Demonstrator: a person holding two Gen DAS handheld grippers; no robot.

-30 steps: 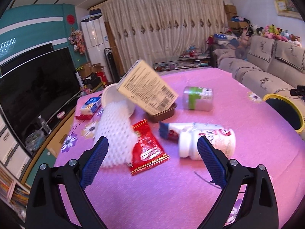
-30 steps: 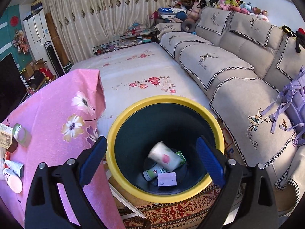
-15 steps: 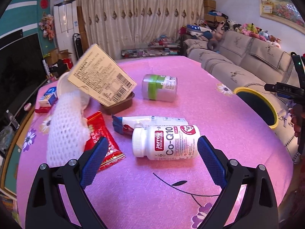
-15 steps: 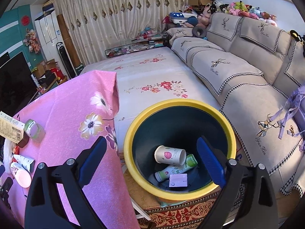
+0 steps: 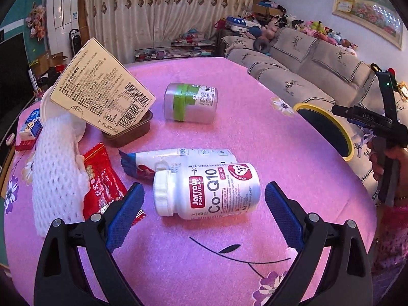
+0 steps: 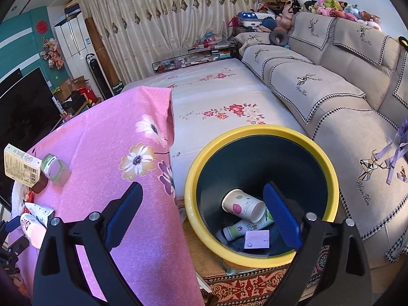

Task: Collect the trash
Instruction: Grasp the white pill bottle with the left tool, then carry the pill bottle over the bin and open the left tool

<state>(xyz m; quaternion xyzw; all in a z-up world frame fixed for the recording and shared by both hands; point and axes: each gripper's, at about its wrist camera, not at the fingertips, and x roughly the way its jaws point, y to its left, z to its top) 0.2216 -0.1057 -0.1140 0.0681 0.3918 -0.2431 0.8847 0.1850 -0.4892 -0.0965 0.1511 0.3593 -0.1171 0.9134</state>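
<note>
- Bottle (image 5: 207,192) is seen lying on its side on the desk (image 5: 255,137), directly ahead of the left tool (image 5: 204,199) and centred in the gap between the fingers.
- Long axis runs left-right, cap to the left, i.e. across the opening; end-to-end grip likely needed, or tool to be rotated for the narrow dia.
- Left tool: spread wide, nothing held; left pad is just beside the red wrapper (image 5: 102,178), contact can't be told.
- Right tool (image 6: 204,211): spread wide, empty, hanging over bin (image 6: 255,132) beside the desk, well apart from the bottle. Left is nearer.
- Bin already holds cup (image 6: 242,205) plus other trash.
</note>
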